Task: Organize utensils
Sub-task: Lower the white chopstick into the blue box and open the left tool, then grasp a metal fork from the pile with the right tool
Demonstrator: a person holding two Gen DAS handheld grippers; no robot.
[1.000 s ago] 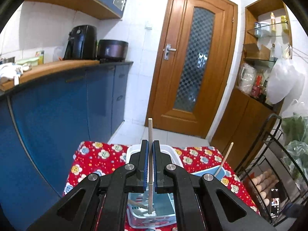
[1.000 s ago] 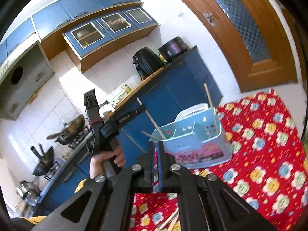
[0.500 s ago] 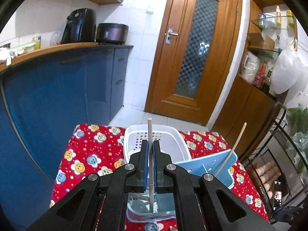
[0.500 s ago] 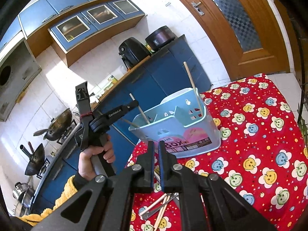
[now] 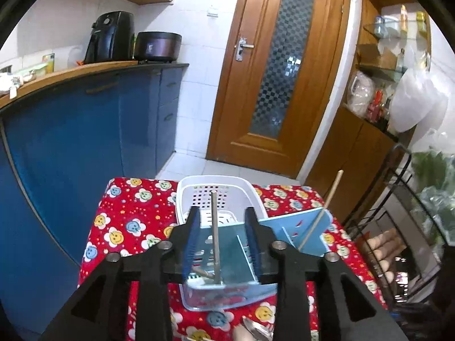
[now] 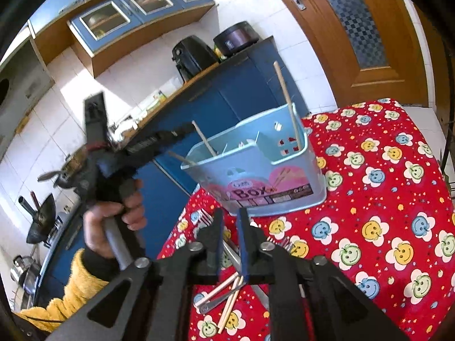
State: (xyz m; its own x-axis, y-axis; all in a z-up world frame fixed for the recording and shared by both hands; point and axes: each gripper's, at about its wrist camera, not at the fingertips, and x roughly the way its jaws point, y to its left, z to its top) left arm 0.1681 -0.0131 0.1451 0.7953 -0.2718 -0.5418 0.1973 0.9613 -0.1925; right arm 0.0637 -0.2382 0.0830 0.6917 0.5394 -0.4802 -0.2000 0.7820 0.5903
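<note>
My left gripper point(image 5: 223, 227) hovers over the light blue utensil box point(image 5: 227, 258). Its jaws are opening, and a wooden chopstick point(image 5: 214, 233) stands free between them with its foot in the box. A second chopstick point(image 5: 324, 213) leans in the box's right compartment. My right gripper point(image 6: 229, 236) hangs low over loose chopsticks point(image 6: 230, 292) and forks point(image 6: 280, 241) on the red cloth in front of the box point(image 6: 256, 176). Its jaws are opening by a narrow gap and grip nothing. In the right wrist view a hand point(image 6: 113, 216) holds the left gripper point(image 6: 167, 137) at the box's left rim.
A white slotted basket point(image 5: 216, 193) sits behind the blue box. A spoon point(image 5: 251, 331) lies at the near edge of the flowered cloth point(image 6: 384, 199). Blue cabinets run along the left, and a wire rack point(image 5: 398, 227) stands close on the right.
My left jaws have parted and let go of the chopstick, which now stands in the box. My right gripper has sunk toward the loose utensils and its jaws have begun to part.
</note>
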